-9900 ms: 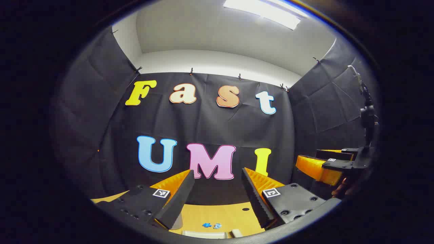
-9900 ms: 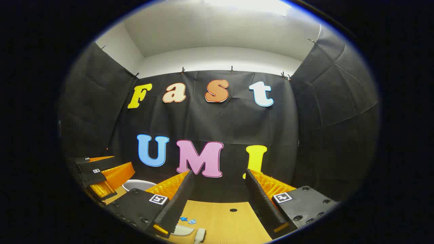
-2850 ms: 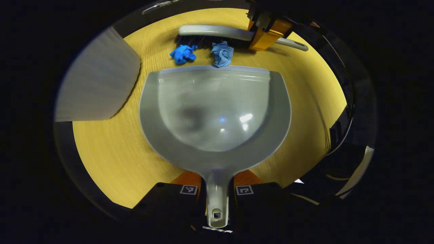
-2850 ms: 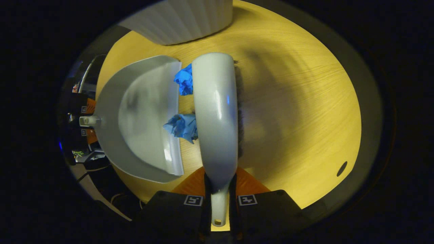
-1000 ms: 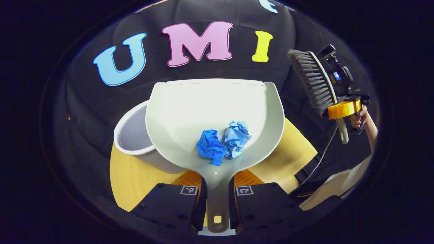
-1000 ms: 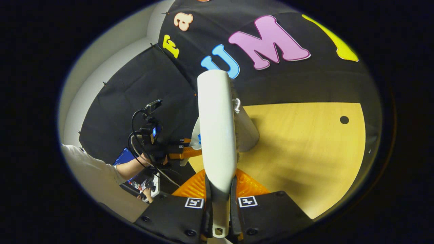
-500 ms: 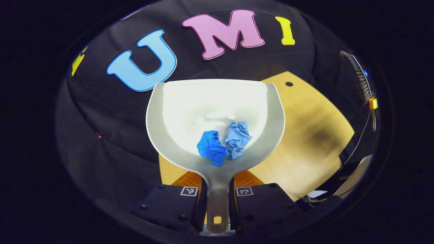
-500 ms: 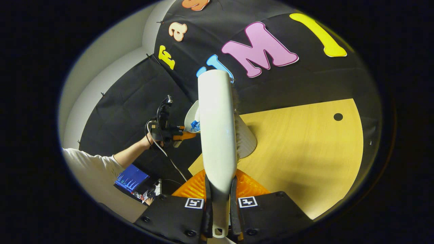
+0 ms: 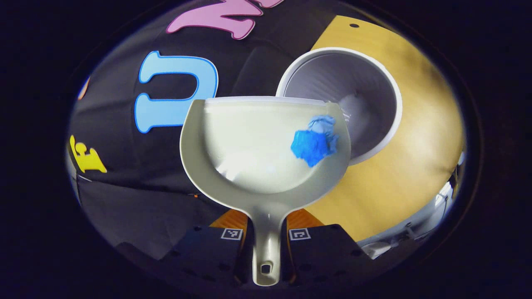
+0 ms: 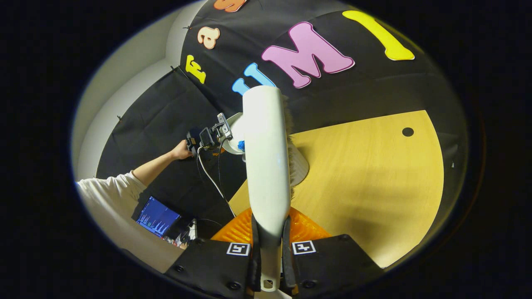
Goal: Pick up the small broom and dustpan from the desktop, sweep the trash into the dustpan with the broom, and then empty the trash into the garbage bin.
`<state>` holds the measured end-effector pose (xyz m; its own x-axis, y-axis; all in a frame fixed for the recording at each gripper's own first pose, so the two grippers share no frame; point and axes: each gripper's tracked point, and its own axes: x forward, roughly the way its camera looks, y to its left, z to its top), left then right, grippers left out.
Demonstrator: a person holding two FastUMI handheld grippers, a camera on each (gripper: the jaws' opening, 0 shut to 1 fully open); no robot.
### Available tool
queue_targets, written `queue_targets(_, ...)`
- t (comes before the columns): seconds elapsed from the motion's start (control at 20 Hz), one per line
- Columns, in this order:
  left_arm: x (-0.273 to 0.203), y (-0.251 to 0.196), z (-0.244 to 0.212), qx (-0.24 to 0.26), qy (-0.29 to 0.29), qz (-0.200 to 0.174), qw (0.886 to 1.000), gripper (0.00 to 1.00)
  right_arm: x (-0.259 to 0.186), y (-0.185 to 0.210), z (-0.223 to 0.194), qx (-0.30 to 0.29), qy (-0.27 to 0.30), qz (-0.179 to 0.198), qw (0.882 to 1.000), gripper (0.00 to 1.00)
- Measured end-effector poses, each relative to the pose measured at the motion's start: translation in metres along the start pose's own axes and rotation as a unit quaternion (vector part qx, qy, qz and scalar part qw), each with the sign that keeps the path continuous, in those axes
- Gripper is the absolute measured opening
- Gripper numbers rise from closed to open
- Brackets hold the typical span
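Observation:
My left gripper [image 9: 266, 241] is shut on the handle of the pale grey dustpan [image 9: 245, 141], which is rolled to the right in the air above the white ribbed garbage bin [image 9: 365, 87]. Two crumpled blue paper balls [image 9: 314, 139] lie against the pan's right wall, over the bin's mouth. My right gripper [image 10: 269, 249] is shut on the handle of the white broom [image 10: 266, 158], held up above the table with the bristles on its right side. In the right gripper view the dustpan [image 10: 236, 133] and the left gripper [image 10: 205, 139] show farther off, with a hand behind them.
The wooden table [image 10: 374, 182] has a small dark hole [image 10: 407, 131] near its far edge. The bin [image 10: 300, 166] stands near the table's left rim, partly behind the broom. A person's arm in a white sleeve [image 10: 108, 195] and a lit screen [image 10: 158, 216] are at lower left.
The dustpan has swung over the bin and rolled to the right; the blue paper balls have slid from near the handle to the pan's right wall. The broom has stayed raised.

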<state>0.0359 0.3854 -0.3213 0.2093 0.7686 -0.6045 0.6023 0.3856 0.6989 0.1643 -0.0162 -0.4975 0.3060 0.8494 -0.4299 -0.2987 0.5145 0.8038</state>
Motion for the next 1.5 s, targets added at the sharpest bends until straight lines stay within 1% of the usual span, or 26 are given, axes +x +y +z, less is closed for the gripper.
queue_targets(0.15,0.002,0.007,0.000,0.053,0.014,0.044,0.998,0.24,0.000,0.000,-0.004,0.000,0.001,0.001,1.000,0.23)
queue_targets(0.2,0.002,0.009,0.000,0.061,0.010,0.057,0.996,0.24,0.001,0.000,-0.006,-0.002,0.004,0.000,1.000,0.23)
queue_targets(0.25,0.001,0.009,0.001,0.061,0.007,0.062,0.996,0.24,0.003,0.000,-0.007,-0.004,0.006,-0.002,1.000,0.23)
queue_targets(0.35,0.001,0.001,0.004,0.010,-0.022,0.039,0.999,0.24,0.003,0.001,-0.006,-0.004,0.007,-0.005,1.000,0.23)
queue_targets(0.45,-0.002,-0.005,0.014,-0.063,-0.063,0.012,0.996,0.24,0.003,0.004,-0.003,0.000,-0.001,-0.004,1.000,0.22)
queue_targets(0.5,-0.002,-0.008,0.019,-0.103,-0.093,-0.001,0.990,0.24,0.001,0.004,-0.003,0.002,-0.005,-0.005,1.000,0.22)
queue_targets(0.55,-0.004,-0.011,0.029,-0.145,-0.130,-0.017,0.981,0.24,0.000,0.003,-0.001,0.003,-0.009,-0.008,1.000,0.22)
queue_targets(0.6,-0.006,-0.010,0.038,-0.184,-0.166,-0.035,0.968,0.24,0.002,0.003,0.001,0.003,-0.012,-0.011,1.000,0.22)
queue_targets(0.65,-0.014,-0.012,0.048,-0.222,-0.198,-0.054,0.953,0.24,0.003,0.003,0.004,0.005,-0.014,-0.016,1.000,0.22)
queue_targets(0.75,-0.038,-0.021,0.074,-0.284,-0.261,-0.103,0.917,0.23,0.007,0.003,0.010,0.004,-0.019,-0.026,0.999,0.22)
queue_targets(0.8,-0.052,-0.029,0.093,-0.308,-0.288,-0.134,0.897,0.23,0.009,0.002,0.012,0.003,-0.020,-0.035,0.999,0.22)
queue_targets(0.85,-0.061,-0.042,0.112,-0.329,-0.305,-0.175,0.876,0.24,0.011,-0.004,0.012,0.001,-0.019,-0.053,0.998,0.22)
queue_targets(0.9,-0.082,-0.068,0.136,-0.355,-0.323,-0.232,0.846,0.24,0.012,-0.010,0.008,0.002,-0.015,-0.071,0.997,0.22)
queue_targets(0.95,-0.092,-0.090,0.156,-0.368,-0.331,-0.276,0.824,0.24,0.014,-0.019,0.005,0.011,-0.012,-0.100,0.995,0.22)
queue_targets(1.0,-0.094,-0.114,0.180,-0.385,-0.319,-0.334,0.799,0.24,0.021,-0.037,-0.001,0.024,-0.006,-0.138,0.990,0.22)
queue_targets(1.1,-0.098,-0.165,0.213,-0.413,-0.267,-0.419,0.763,0.24,0.028,-0.062,-0.017,0.050,0.011,-0.196,0.979,0.22)
queue_targets(1.15,-0.099,-0.190,0.224,-0.419,-0.235,-0.452,0.751,0.24,0.034,-0.072,-0.026,0.064,0.020,-0.222,0.973,0.23)
queue_targets(1.2,-0.097,-0.213,0.232,-0.424,-0.197,-0.476,0.745,0.24,0.040,-0.081,-0.039,0.082,0.037,-0.250,0.964,0.23)
queue_targets(1.25,-0.092,-0.230,0.229,-0.420,-0.167,-0.481,0.751,0.24,0.045,-0.093,-0.056,0.103,0.054,-0.281,0.953,0.22)
queue_targets(1.35,-0.082,-0.252,0.234,-0.394,-0.105,-0.481,0.776,0.24,0.068,-0.105,-0.093,0.128,0.100,-0.307,0.938,0.23)
queue_targets(1.4,-0.084,-0.249,0.239,-0.381,-0.077,-0.480,0.786,0.24,0.076,-0.112,-0.113,0.128,0.127,-0.319,0.930,0.23)
queue_targets(1.5,-0.087,-0.240,0.247,-0.366,-0.032,-0.486,0.793,0.25,0.087,-0.120,-0.139,0.129,0.175,-0.341,0.915,0.23)
